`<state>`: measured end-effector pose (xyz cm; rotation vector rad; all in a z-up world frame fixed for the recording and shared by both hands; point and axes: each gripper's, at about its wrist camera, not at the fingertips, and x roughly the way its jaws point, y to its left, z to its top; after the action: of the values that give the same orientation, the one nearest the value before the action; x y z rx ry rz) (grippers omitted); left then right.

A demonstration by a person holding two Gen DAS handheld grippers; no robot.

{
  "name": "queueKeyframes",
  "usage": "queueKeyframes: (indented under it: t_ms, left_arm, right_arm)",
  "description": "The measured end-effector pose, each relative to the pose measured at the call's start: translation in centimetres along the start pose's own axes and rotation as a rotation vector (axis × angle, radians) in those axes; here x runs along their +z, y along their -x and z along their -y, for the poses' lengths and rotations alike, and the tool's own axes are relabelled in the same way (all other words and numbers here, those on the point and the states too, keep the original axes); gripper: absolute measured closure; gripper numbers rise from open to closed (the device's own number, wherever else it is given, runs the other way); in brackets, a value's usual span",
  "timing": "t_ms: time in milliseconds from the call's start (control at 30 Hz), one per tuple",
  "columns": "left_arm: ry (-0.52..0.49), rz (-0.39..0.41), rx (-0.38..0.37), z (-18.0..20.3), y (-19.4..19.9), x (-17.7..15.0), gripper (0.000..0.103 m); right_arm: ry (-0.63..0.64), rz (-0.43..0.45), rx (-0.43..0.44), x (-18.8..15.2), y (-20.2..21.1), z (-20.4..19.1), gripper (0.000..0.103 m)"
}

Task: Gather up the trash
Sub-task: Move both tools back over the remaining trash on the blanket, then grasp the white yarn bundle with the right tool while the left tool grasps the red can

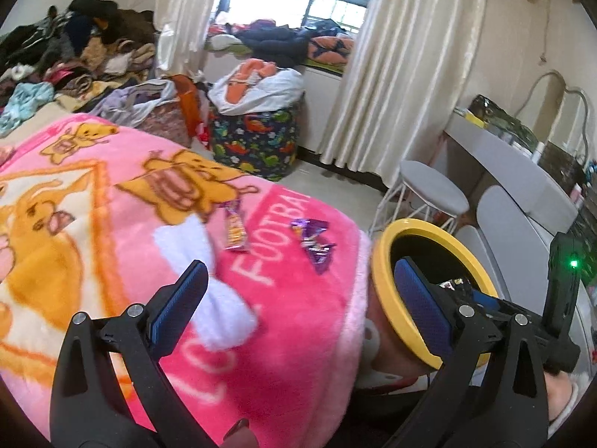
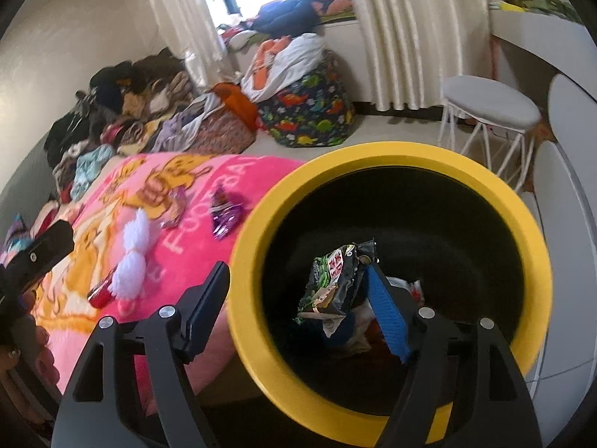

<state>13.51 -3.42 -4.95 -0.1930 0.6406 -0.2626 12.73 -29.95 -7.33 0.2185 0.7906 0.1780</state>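
Note:
A yellow-rimmed black bin (image 2: 522, 231) stands beside the bed; it also shows in the left wrist view (image 1: 380, 261). My right gripper (image 2: 298, 287) is open over the bin's mouth. A green-black snack packet (image 2: 332, 283) hangs against its right finger (image 2: 384, 313), above other trash inside. My left gripper (image 1: 302, 283) is open and empty above the pink blanket (image 1: 298, 321). On the blanket lie a purple wrapper (image 1: 315, 240), an orange-pink wrapper (image 1: 235, 229) and crumpled white tissue (image 1: 220, 298). The right wrist view also shows the purple wrapper (image 2: 224, 216) and a red wrapper (image 2: 101, 293).
A pile of clothes (image 1: 67, 52) covers the bed's far end. A dinosaur-print bag (image 1: 257, 138) and an orange bag (image 1: 190, 104) stand on the floor. A white stool (image 1: 433, 190) and a white desk (image 1: 522, 171) are to the right, with curtains (image 1: 403, 67) behind.

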Motion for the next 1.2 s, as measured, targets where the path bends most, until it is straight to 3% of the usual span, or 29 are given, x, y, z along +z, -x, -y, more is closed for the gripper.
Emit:
queueKeyframes:
  t_ms: [633,1033,1200]
  left_arm:
    - [0.126,-0.005,0.123,-8.8,2.2,-1.7,0.011]
    - [0.189,-0.093,0.164,-13.7,1.3,-4.0,0.011]
    - [0.215,-0.135,0.118,-14.8,0.7,-5.0,0.018]
  right_arm:
    - [0.144,-0.02,0.073,1.3,-2.6,-7.7,0.031]
    - [0.206,-0.084,0.223,1.5,-5.8,-13.2,0.031]
    - [0.231,-0.143,0.274,1.1,-7.5,-15.2,0.044]
